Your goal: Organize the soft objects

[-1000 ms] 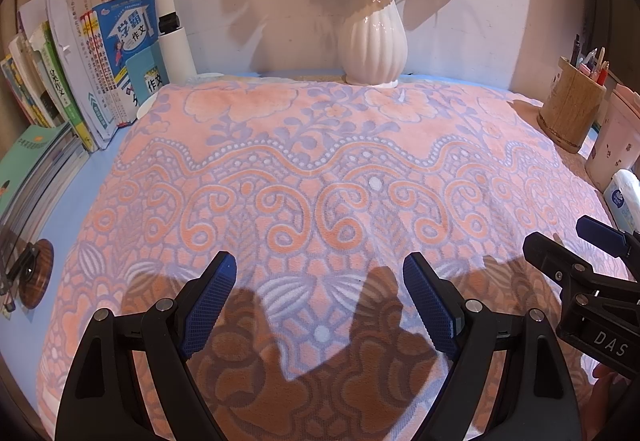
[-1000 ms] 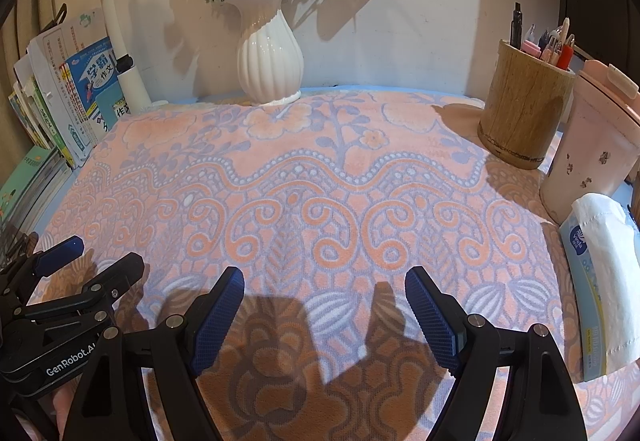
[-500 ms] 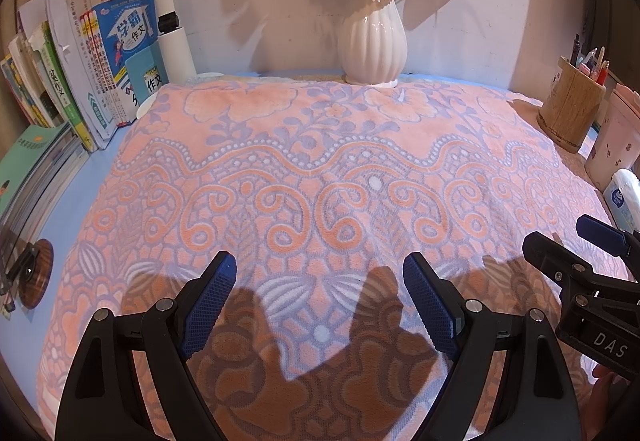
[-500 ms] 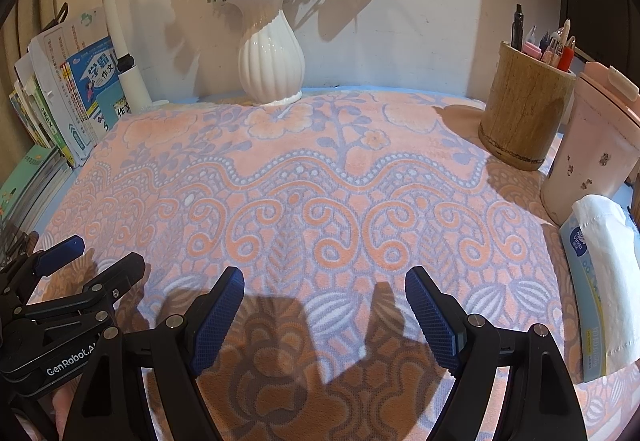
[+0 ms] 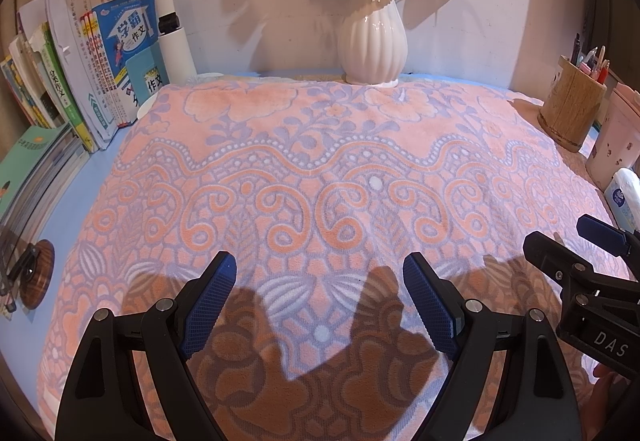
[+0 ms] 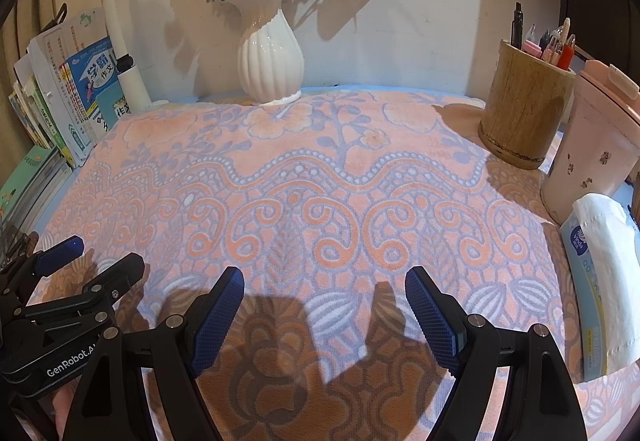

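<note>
Orange-and-lilac patterned towel [image 5: 320,169] spread flat across the blue surface [image 5: 80,193], covering most of it. Left tool [image 5: 318,273] and right tool [image 6: 324,281] side by side above the towel's near edge, each with jaws wide apart, nothing between them (only shadows on the cloth). White ribbed vase [image 6: 270,65] of flowers at the far edge. Books [image 5: 100,65] at left; wooden pen holder [image 6: 520,109], pink cup [image 6: 588,157] and tissue pack [image 6: 600,281] at right.

"DAS" on right tool [image 5: 600,273], "GenRobot" on left tool [image 6: 76,265]
</note>
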